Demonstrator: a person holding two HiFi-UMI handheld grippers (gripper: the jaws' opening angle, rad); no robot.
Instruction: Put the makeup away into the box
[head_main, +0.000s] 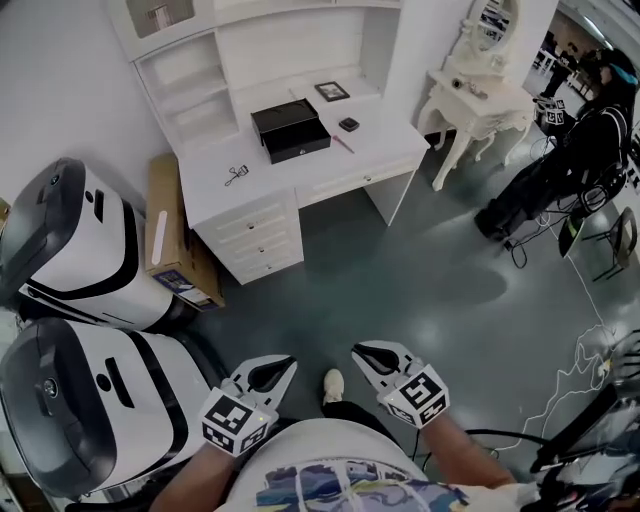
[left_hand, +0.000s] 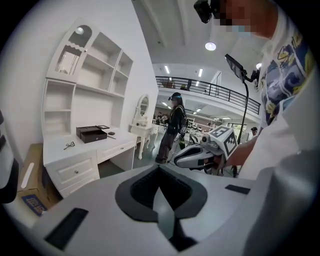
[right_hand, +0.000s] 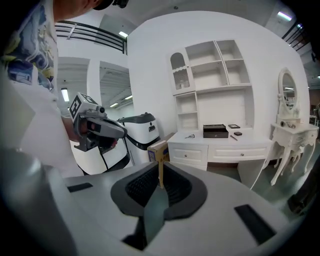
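A black box (head_main: 290, 128) stands with its lid up on the white desk (head_main: 220, 185) far ahead; it also shows small in the left gripper view (left_hand: 91, 133) and the right gripper view (right_hand: 215, 131). Around it lie a small black compact (head_main: 348, 124), a thin pencil (head_main: 343, 144), a dark flat case (head_main: 332, 91) and a metal eyelash curler (head_main: 236, 176). My left gripper (head_main: 288, 361) and right gripper (head_main: 358, 350) hang side by side close to my body, over the floor and well short of the desk. Both are shut with nothing in them.
Two large white-and-black machines (head_main: 70, 250) (head_main: 90, 410) stand at my left. A cardboard box (head_main: 170, 235) leans beside the desk. A white dressing table with a mirror (head_main: 478, 95) stands at the back right, a person in black (head_main: 570, 160) beyond it. Cables (head_main: 590, 370) lie on the floor at right.
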